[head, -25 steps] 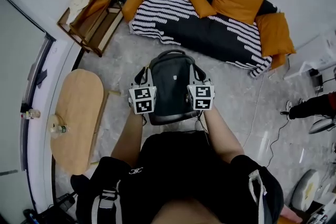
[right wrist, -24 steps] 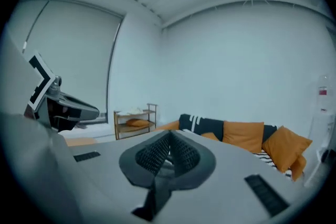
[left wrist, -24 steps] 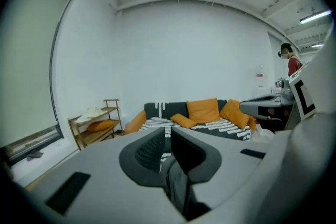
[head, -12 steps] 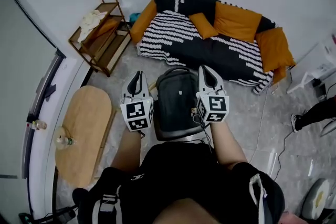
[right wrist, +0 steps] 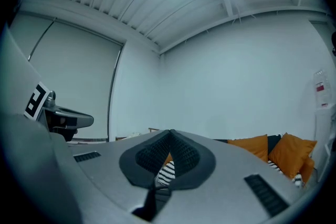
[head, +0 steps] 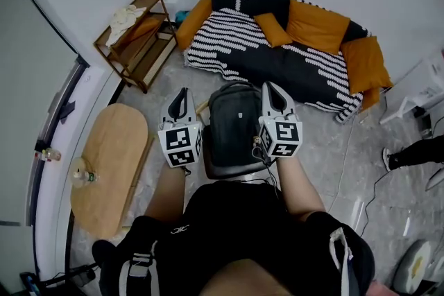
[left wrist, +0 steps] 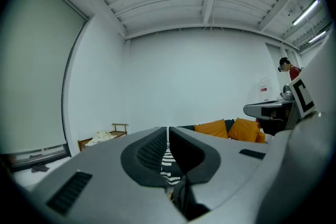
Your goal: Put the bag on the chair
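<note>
A dark grey backpack rests upright on the dark seat of a chair just in front of me. My left gripper is raised beside the bag's left side, apart from it. Its jaws are closing: in the left gripper view the left gripper's tips meet with nothing between them. My right gripper hangs by the bag's right side, shut and empty; in its own view the right gripper points at the far wall.
A striped black-and-white sofa with orange cushions stands beyond the chair. A wooden rack is at the back left. An oval wooden table with a bottle is on my left. Another person's foot and cables lie at the right.
Both grippers have come off the bag's top sides and risen, now pointing forward on either side of it. The bag stays on the chair.
</note>
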A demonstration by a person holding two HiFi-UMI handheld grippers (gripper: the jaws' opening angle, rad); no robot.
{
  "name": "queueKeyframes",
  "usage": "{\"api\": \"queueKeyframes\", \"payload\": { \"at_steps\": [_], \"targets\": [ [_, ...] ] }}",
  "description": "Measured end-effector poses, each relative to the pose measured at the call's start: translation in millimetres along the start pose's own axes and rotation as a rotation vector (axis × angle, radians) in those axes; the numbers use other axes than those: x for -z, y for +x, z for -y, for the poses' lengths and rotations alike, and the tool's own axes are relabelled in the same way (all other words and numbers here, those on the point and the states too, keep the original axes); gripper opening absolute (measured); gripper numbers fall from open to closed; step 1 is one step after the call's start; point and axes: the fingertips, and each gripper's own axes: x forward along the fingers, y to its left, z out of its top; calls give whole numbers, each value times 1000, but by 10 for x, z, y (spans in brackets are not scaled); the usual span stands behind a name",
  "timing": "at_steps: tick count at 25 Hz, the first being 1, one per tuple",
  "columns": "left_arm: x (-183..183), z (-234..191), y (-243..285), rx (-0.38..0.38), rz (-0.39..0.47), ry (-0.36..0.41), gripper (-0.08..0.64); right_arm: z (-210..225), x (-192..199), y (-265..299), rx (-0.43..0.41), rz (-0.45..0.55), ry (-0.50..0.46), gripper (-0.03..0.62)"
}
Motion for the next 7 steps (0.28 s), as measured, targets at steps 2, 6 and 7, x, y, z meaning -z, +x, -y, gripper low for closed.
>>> {"api": "queueKeyframes", "payload": {
  "at_steps": [2,6,7],
  "targets": [
    [6,10,-11,-1,-5,2,32,-23,18,0,-7,-8,-4,12],
    [3,15,-28,-3,-1,4,32,-54,60,11,-20,-22,-10,12],
    [2,11,-30,-4,0,4,32,-63,66,16,-23,-23,-11,12]
  ]
}}
